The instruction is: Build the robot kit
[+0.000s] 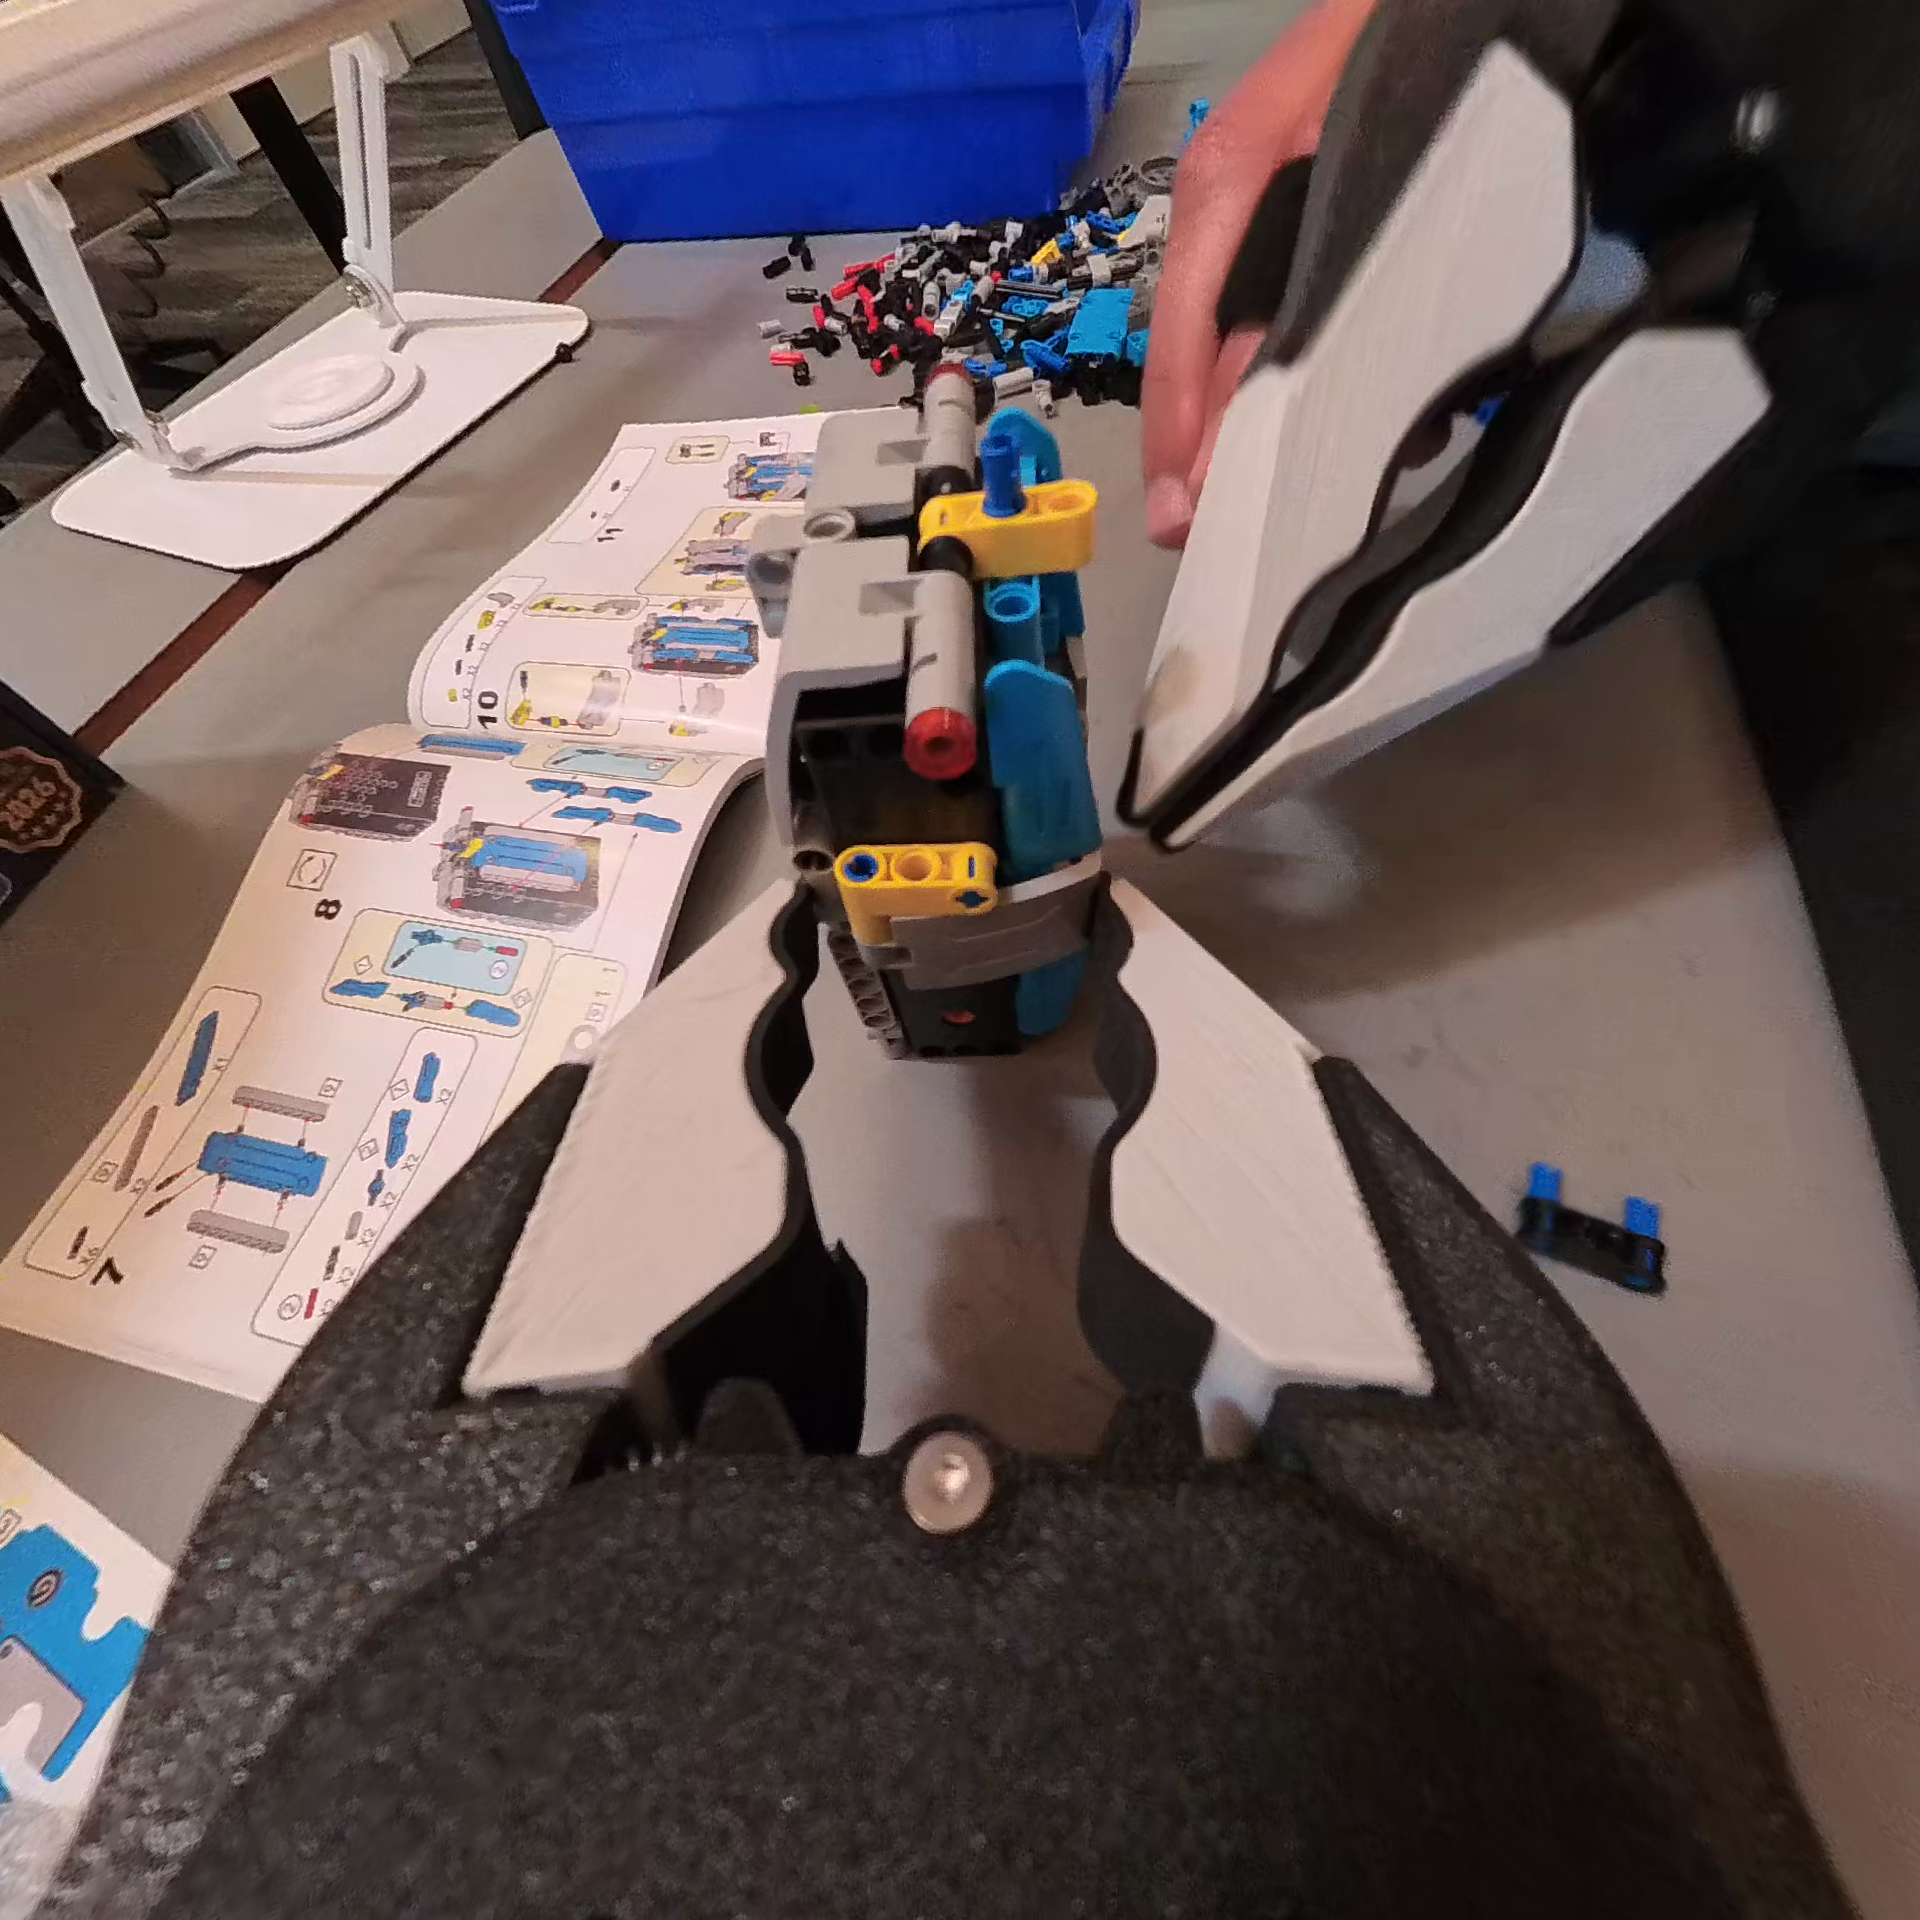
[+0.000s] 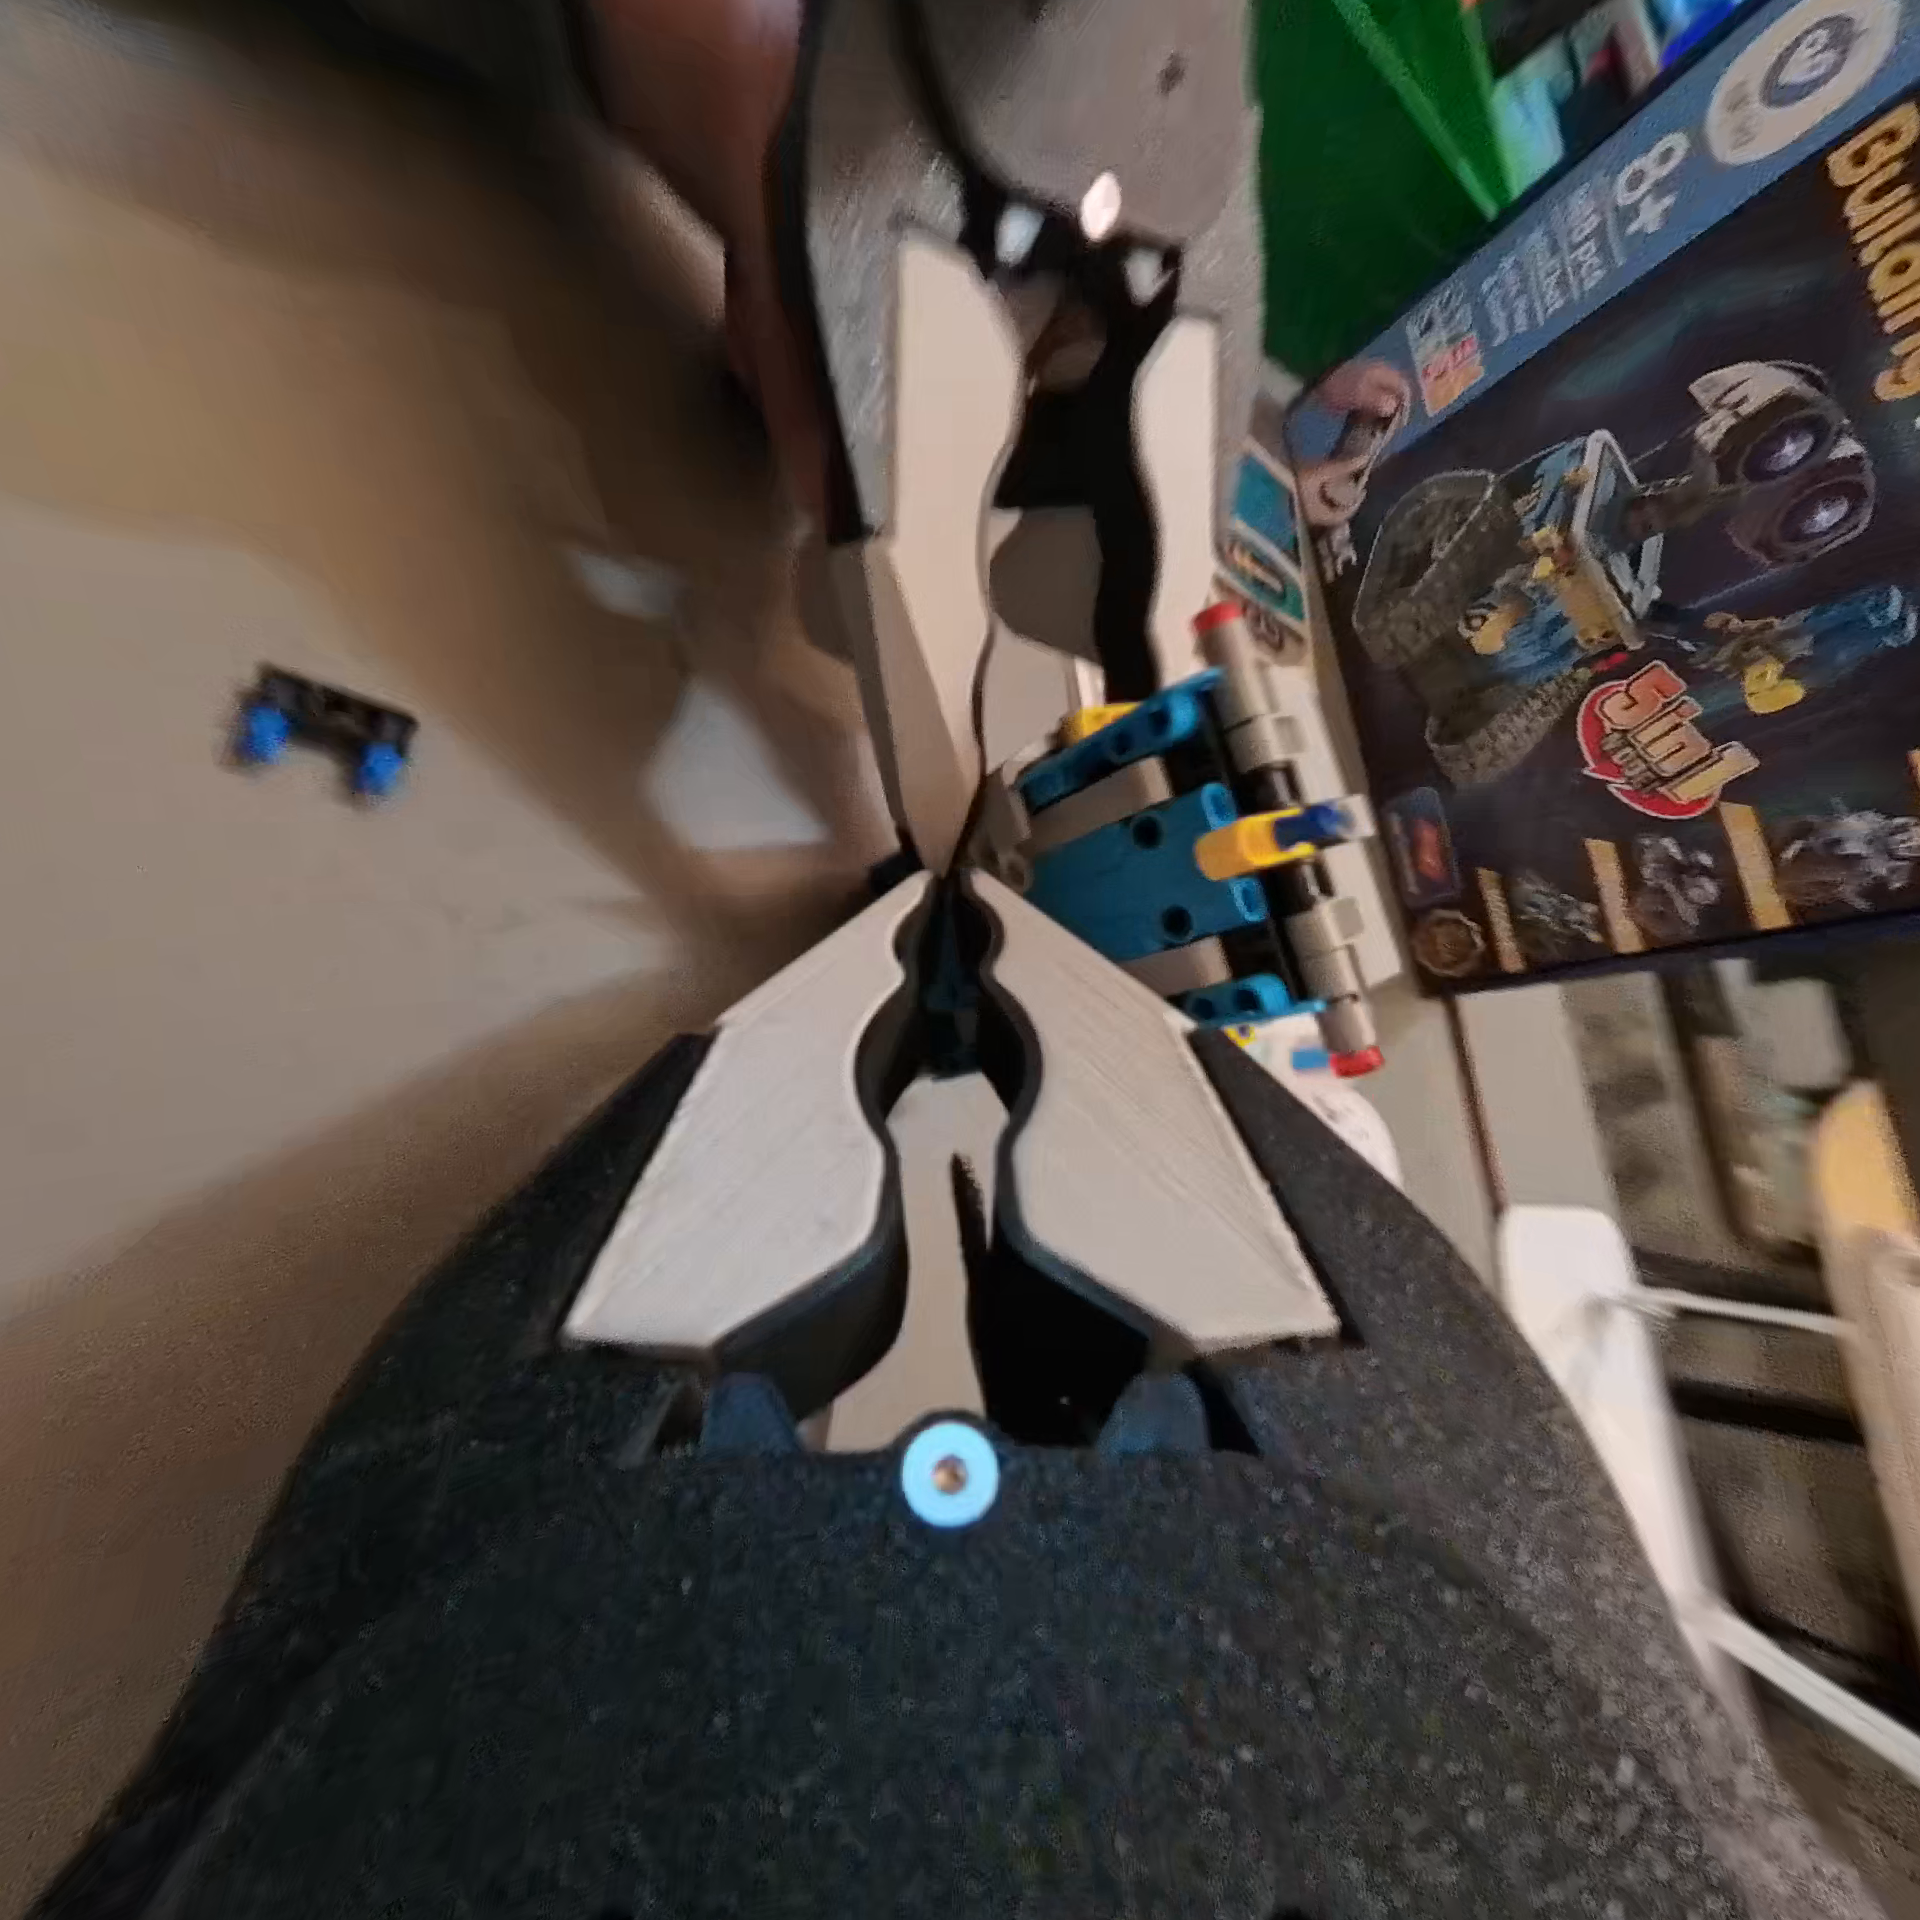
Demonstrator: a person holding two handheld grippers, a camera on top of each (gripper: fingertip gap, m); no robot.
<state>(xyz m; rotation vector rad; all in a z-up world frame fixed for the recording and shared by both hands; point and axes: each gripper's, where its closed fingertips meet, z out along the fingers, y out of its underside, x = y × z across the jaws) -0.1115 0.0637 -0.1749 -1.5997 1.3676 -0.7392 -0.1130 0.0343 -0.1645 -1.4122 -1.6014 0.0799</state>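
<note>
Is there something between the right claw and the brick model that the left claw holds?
Nothing visible stands between them. The right claw, jaws closed, hangs just beside the teal side of the brick model, with only a narrow open gap. The left claw grips the model's near end.

My right tongs [image 2: 948, 894]: tips pressed together, nothing clearly between them.
Nearest: brick model [image 2: 1164, 883], blue, grey and yellow, just beside my tips.
Left tongs [image 2: 1049, 582]: opposite, gripping that model.
Worktop [image 2: 260, 987]: small black-and-blue piece [image 2: 322, 732], well apart.
Right: picture box [image 2: 1621, 582].
</note>
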